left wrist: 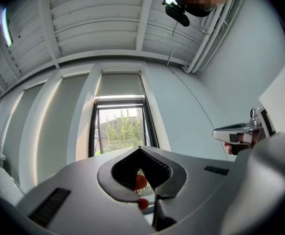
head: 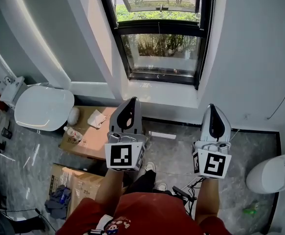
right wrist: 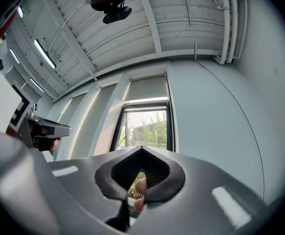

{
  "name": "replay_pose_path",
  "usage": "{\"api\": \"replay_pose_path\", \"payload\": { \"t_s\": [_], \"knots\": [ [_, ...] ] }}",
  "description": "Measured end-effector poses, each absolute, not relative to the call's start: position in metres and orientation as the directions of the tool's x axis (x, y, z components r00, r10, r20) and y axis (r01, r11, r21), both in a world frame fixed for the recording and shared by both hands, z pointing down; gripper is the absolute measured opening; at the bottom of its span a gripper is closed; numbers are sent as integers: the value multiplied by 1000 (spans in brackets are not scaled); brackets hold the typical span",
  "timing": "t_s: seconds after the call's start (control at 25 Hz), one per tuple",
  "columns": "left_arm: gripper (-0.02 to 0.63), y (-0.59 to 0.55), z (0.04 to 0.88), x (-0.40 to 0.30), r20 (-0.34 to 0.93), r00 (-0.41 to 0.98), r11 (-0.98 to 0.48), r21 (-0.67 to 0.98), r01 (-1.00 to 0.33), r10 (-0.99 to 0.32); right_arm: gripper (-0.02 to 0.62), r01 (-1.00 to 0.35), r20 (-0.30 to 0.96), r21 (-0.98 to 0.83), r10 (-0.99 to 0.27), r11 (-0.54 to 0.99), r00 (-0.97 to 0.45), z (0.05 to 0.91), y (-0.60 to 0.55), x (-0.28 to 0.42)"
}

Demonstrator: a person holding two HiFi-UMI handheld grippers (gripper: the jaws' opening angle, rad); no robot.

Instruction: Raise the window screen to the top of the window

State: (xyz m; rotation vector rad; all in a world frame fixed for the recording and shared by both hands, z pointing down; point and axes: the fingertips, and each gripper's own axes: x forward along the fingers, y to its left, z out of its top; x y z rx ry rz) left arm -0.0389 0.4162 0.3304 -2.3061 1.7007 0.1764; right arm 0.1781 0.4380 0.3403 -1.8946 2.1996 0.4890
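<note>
Screen (left wrist: pixel 121 84): we take it to be the pale grey panel across the top of the window recess, above the black frame. The glass below it is uncovered.
Window (head: pixel 161 33): black-framed and set in the white wall ahead of us. Its upper sash is tilted outward and there are green plants outside.
Left gripper (head: pixel 132 101): our jaws are closed on each other with nothing between them. It is aimed up toward the window, well apart from it.
Right gripper (head: pixel 213 107): its jaws are likewise pressed together and empty. It is held beside the left one and is also clear of the window.
Box (head: pixel 91 141): cardboard, on the floor below the left gripper, with a bottle (head: pixel 72 133) and a crumpled cloth (head: pixel 96 118) on top.
Toilet (head: pixel 44 106): white with its lid down, just left of the box.
</note>
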Motion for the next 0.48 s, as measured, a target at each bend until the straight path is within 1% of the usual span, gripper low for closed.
{"api": "replay_pose_path", "payload": {
  "t_s": [0.48],
  "knots": [
    [5, 386, 339, -34, -264, 298, -272, -131, -953, -917, 9, -982, -362, 131, -916, 136, -175, 345, 403, 179]
  ]
}}
